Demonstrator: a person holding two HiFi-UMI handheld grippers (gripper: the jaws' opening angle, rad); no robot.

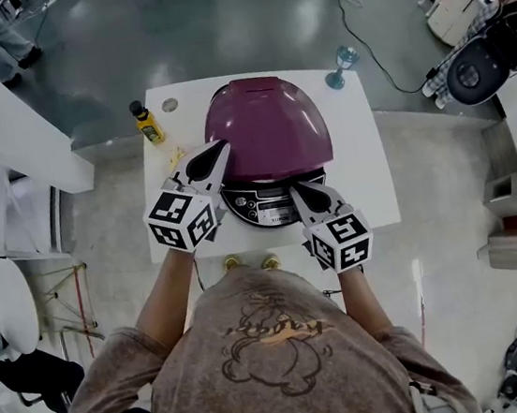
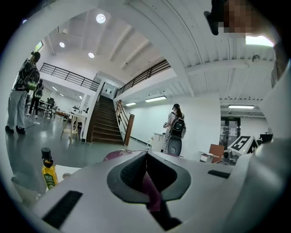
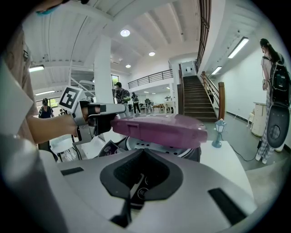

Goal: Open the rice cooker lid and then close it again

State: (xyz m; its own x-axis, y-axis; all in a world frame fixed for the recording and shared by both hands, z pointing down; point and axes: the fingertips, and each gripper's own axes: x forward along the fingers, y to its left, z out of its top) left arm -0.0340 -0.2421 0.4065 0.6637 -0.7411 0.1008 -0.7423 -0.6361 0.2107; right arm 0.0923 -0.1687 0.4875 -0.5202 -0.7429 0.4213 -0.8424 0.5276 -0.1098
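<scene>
One purple lid [image 1: 268,133] sits half raised over one rice cooker [image 3: 191,154] at the desk's [image 1: 368,177] middle. It seems propped only on your left gripper [image 1: 218,149], jaws together at its front edge, so it could slip off and slam down. Your right gripper [image 1: 299,189], jaws also together, points at the front panel [image 1: 261,207]. One yellow bottle [image 1: 146,123] stands by the far left corner and one blue glass [image 1: 343,62] by the far right.
</scene>
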